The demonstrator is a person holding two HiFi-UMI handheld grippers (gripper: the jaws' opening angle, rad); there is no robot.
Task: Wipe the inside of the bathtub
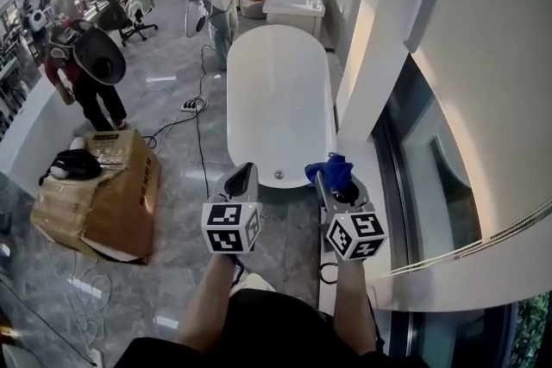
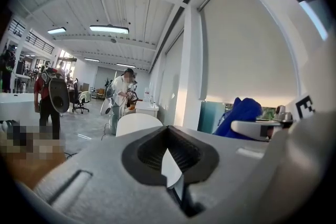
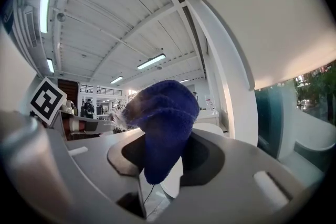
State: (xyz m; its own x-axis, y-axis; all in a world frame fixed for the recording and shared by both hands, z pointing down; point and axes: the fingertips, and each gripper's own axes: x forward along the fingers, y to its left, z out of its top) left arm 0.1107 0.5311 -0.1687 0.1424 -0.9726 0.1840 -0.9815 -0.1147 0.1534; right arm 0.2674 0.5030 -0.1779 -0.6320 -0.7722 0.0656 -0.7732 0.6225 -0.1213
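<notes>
A long white bathtub (image 1: 276,99) stands on the floor ahead of me, its near end just beyond both grippers. My right gripper (image 1: 335,182) is shut on a blue cloth (image 1: 333,171), which bunches above its jaws (image 3: 163,128) and hangs near the tub's near right rim. My left gripper (image 1: 241,179) is held level beside it, short of the tub's near edge. In the left gripper view the jaws stand shut with nothing between them (image 2: 169,157), and the tub's far end (image 2: 137,124) shows beyond them.
A white column (image 1: 371,47) and a window ledge run along the tub's right side. A cardboard box (image 1: 103,194) with a black bag lies at left. Cables and a power strip (image 1: 191,106) cross the floor. People (image 1: 82,69) stand at back, near a second tub (image 1: 293,0).
</notes>
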